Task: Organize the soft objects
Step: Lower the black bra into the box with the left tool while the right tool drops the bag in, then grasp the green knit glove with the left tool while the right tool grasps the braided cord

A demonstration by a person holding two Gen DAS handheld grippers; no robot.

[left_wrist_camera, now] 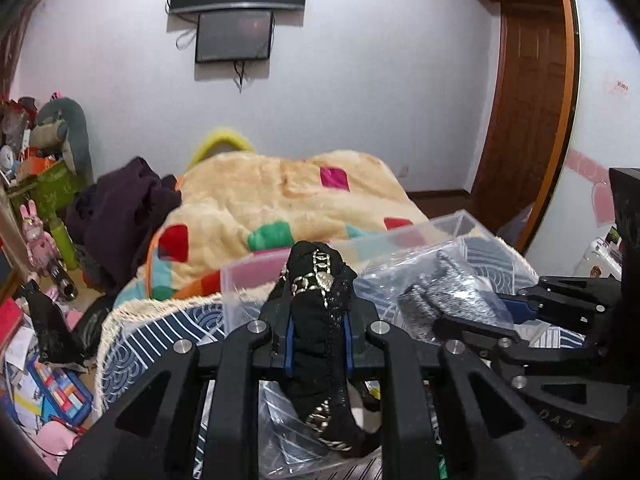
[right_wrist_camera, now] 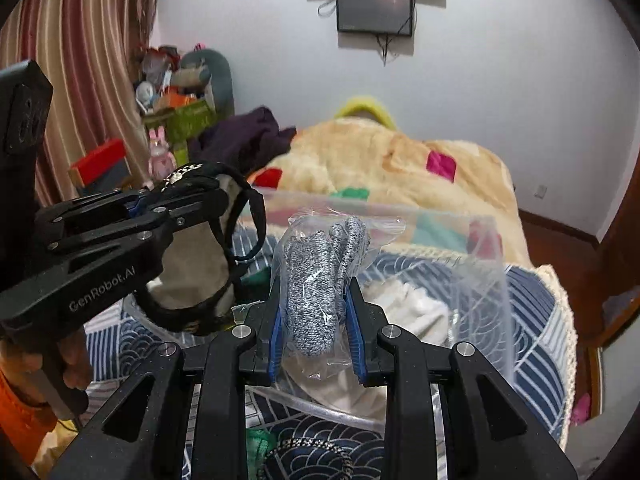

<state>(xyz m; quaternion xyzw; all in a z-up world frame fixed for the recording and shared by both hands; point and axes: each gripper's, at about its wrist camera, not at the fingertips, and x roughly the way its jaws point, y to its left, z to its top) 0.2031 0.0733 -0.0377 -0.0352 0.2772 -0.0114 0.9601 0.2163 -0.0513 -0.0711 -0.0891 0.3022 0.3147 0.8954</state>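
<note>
My left gripper (left_wrist_camera: 319,340) is shut on a black cloth piece with silver trim (left_wrist_camera: 320,300), held up above the clear plastic bin (left_wrist_camera: 256,272). In the right wrist view the same gripper (right_wrist_camera: 176,196) shows at the left, the black and beige cloth (right_wrist_camera: 200,264) hanging from it. My right gripper (right_wrist_camera: 316,320) is shut on a clear bag of grey knit socks (right_wrist_camera: 316,284) over the bin (right_wrist_camera: 480,240). That bag also shows in the left wrist view (left_wrist_camera: 436,288), with the right gripper (left_wrist_camera: 508,312) beside it.
The bin sits on a blue wave-pattern cover (right_wrist_camera: 532,312) on the bed, with white fabric (right_wrist_camera: 404,304) inside. A beige blanket with coloured squares (left_wrist_camera: 280,196) and dark clothes (left_wrist_camera: 124,208) lie beyond. Cluttered floor and boxes (left_wrist_camera: 36,360) are at left; a wooden door (left_wrist_camera: 528,92) at right.
</note>
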